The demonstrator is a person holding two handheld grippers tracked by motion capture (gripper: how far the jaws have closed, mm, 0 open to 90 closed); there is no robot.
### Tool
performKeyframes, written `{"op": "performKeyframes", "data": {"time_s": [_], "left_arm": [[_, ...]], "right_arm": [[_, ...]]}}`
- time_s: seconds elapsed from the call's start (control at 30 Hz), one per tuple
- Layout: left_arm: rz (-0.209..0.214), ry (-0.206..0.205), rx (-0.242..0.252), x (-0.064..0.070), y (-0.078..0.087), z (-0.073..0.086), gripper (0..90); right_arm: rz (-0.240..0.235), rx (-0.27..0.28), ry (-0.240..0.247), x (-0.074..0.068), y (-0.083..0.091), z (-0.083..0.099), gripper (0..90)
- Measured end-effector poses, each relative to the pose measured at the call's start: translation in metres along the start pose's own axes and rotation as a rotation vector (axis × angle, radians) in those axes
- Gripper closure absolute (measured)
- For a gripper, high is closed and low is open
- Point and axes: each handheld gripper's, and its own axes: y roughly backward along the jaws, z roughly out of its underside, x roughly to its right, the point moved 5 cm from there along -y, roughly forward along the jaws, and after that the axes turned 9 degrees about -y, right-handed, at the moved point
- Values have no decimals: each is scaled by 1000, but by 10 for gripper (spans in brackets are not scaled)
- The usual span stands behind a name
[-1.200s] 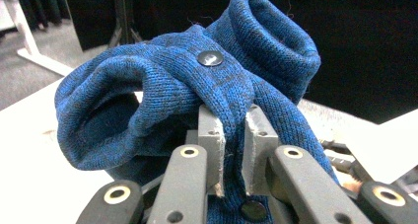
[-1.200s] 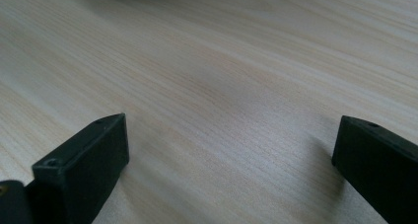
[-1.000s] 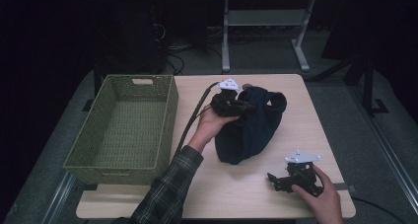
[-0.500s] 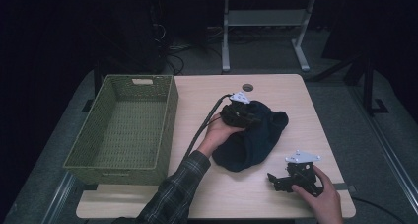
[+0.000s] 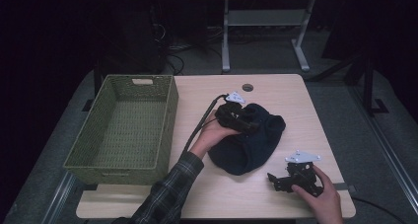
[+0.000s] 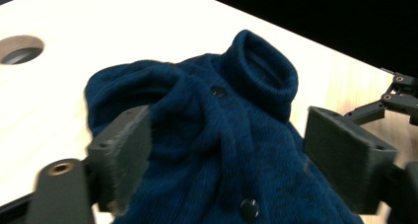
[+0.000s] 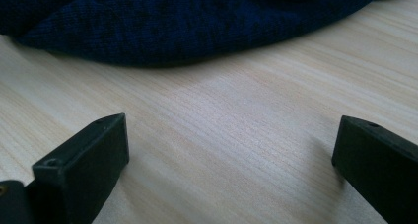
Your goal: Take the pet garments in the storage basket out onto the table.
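Both grippers' fingers gape beside the navy cardigan (image 5: 249, 142).

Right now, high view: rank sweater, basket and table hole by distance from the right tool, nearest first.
1. Sweater: just up-left of the right tool, mid-table.
2. Table hole: far edge, beyond the sweater.
3. Basket: far left side of the table.

cardigan (image 6: 231, 150): dark blue knitted cloth, soft matt nap; buttons glossy dark | table (image 7: 236, 150): pale wood, fine grain, smooth matt | basket (image 5: 123, 130): green woven wicker, rough | left gripper (image 6: 224, 150): jaws matt black plastic
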Motion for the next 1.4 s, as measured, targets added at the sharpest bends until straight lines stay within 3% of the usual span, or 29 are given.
{"op": "performKeyframes", "data": {"time_s": [0.5, 0.8, 1.13, 1.4], "left_arm": [[-61, 0, 4, 10, 40, 23, 135], [-128, 16, 14, 21, 68, 39, 137], [-145, 25, 0, 36, 86, 63, 137], [-167, 29, -32, 49, 91, 88, 136]], "right_arm": [[0, -1, 1, 0, 0, 0, 5], [0, -1, 3, 0, 0, 0, 5], [0, -1, 1, 0, 0, 0, 5], [0, -1, 2, 0, 0, 0, 5]]}}
